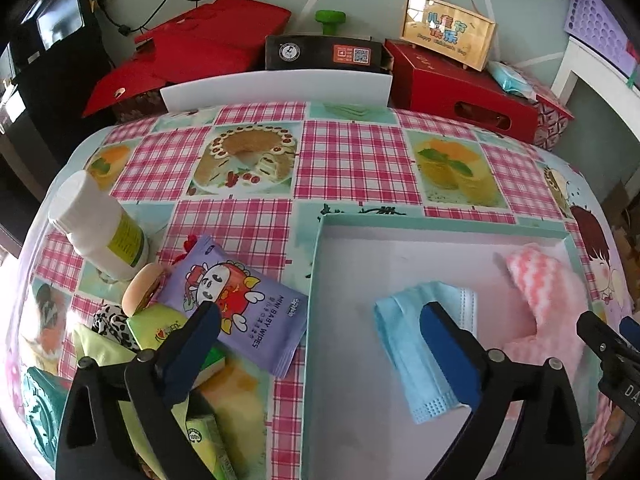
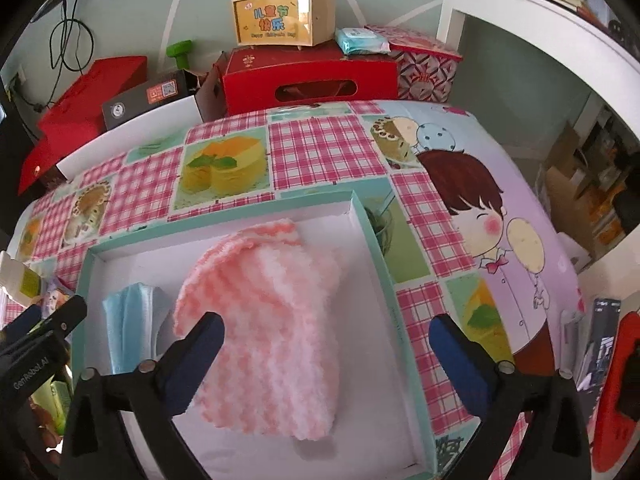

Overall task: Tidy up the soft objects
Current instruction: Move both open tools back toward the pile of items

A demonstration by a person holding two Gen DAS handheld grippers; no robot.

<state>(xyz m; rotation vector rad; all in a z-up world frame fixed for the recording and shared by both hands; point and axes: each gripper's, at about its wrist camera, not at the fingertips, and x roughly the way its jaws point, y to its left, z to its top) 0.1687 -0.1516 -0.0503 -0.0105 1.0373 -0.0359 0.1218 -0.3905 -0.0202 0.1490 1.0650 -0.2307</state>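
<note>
left gripper [image 1: 320, 328]: fingers standing wide, gripping nothing | right gripper [image 2: 326, 340]: fingers standing wide, gripping nothing | blue mask [image 1: 416, 344] and pink cloth [image 2: 264, 320] lying side by side in teal box [image 2: 376, 236] on tabletop [image 1: 352, 160]

You see a pale blue face mask [image 1: 424, 344] and a pink-and-white wavy-striped fluffy cloth [image 2: 264, 320] in your teal-rimmed, white-lined box [image 2: 376, 240], on a pink plaid tablecloth [image 1: 352, 160]; the wipes pack [image 1: 244, 304] is purple.
</note>
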